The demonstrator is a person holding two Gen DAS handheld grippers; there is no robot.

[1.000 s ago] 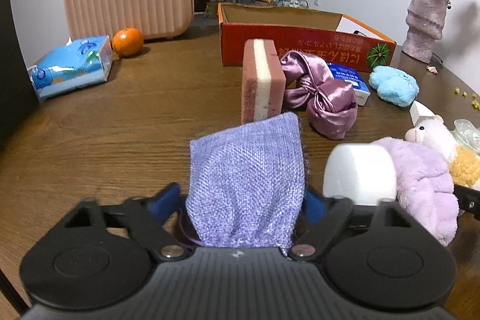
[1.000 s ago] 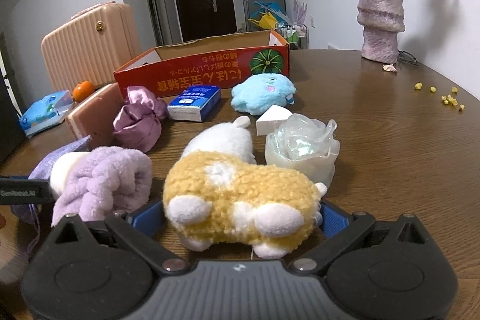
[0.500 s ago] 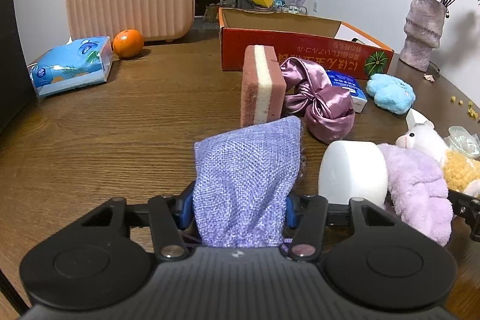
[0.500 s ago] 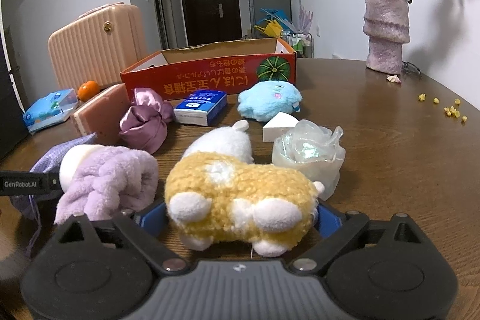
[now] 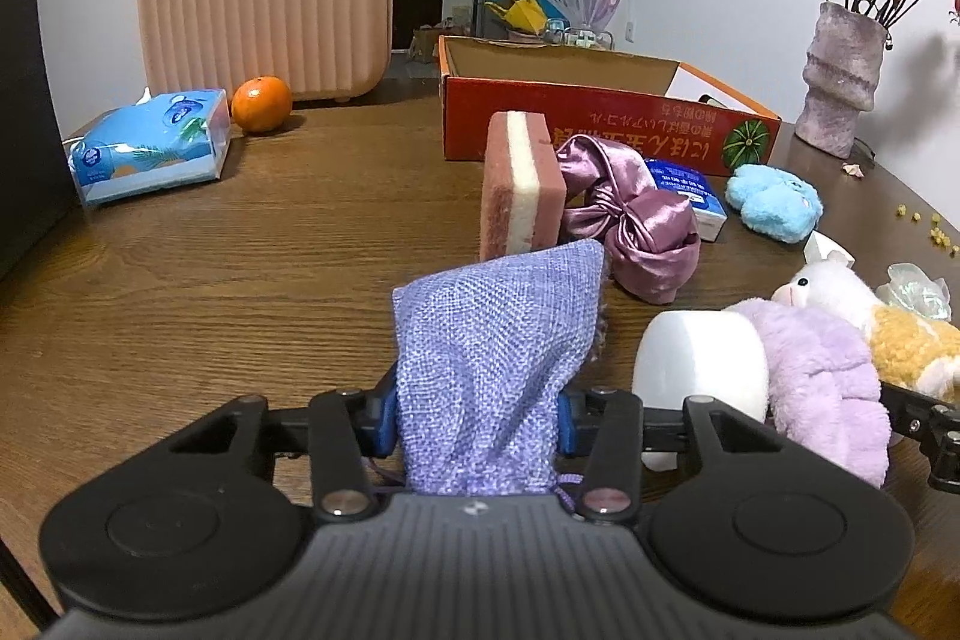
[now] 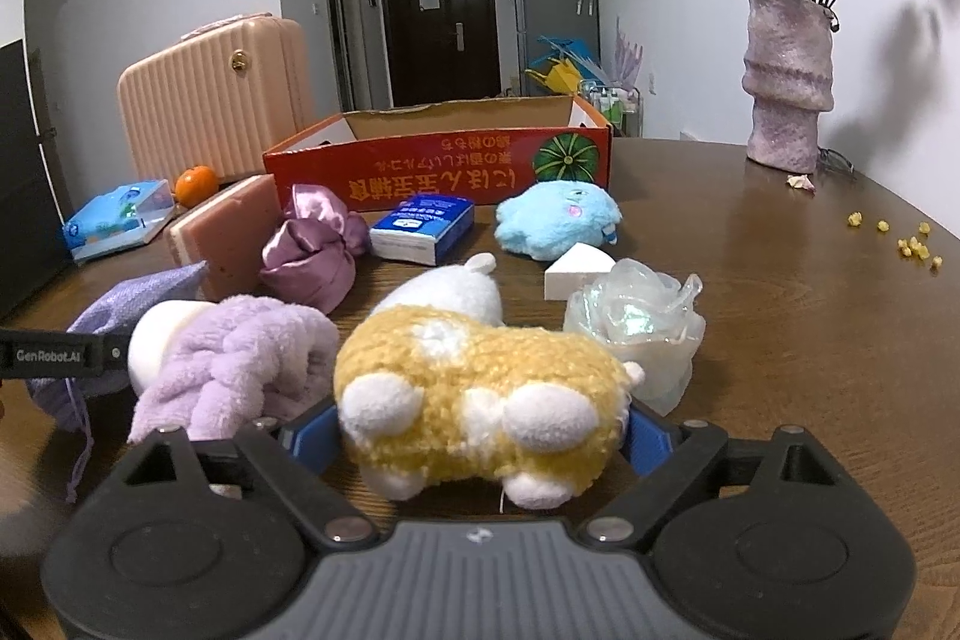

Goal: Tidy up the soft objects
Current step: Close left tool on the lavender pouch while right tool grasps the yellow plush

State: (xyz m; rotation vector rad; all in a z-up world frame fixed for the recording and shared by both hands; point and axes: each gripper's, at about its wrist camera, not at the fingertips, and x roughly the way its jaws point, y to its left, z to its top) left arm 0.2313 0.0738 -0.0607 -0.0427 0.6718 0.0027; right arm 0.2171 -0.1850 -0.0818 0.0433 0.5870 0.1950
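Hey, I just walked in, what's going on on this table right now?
A person is sorting soft things with two handheld grippers. The left gripper has just been closing and now pinches the purple woven pouch. The right gripper has been closing around the yellow and white plush toy, its pads at the toy's sides. The red cardboard box stands behind; sponge, satin scrunchie and blue plush lie on the table.
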